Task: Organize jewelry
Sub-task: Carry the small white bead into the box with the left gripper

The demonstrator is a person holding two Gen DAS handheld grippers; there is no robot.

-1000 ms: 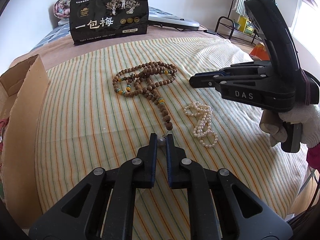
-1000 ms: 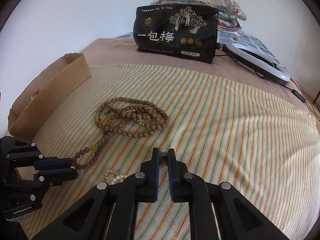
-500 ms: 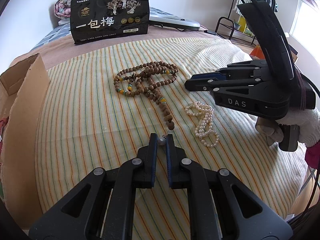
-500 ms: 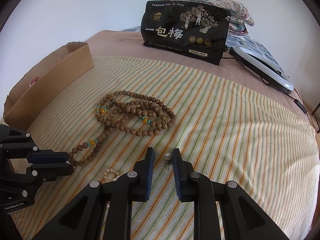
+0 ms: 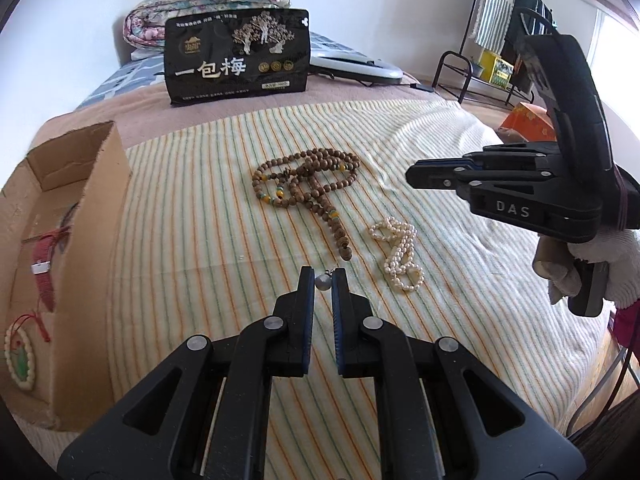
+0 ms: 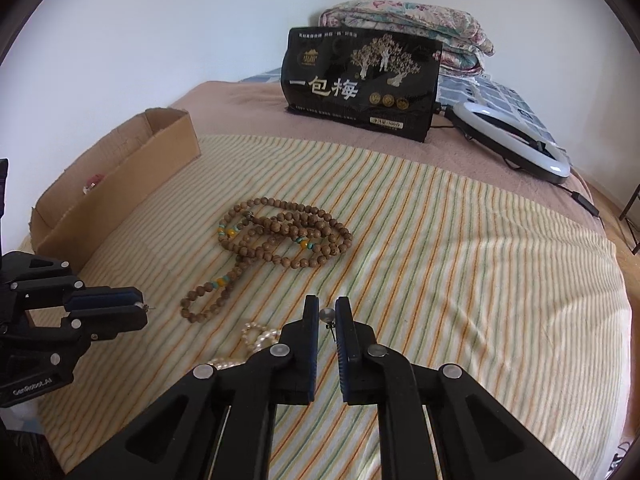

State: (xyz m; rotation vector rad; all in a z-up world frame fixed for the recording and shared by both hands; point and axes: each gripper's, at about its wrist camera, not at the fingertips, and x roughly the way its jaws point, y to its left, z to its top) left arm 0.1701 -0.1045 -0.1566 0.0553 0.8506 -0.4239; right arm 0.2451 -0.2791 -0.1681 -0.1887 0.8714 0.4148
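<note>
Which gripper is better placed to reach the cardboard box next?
Left. The left gripper, shut on a small stud, hangs close to the cardboard box; the right gripper, shut on a pearl stud, is farther, beyond the wooden bead necklace.

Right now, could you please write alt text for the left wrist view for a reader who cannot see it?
The left gripper pinches a small pearl earring above a striped cloth. Beyond lie a wooden bead necklace and a pearl strand. A cardboard box stands left; the right gripper hovers at right.
</note>
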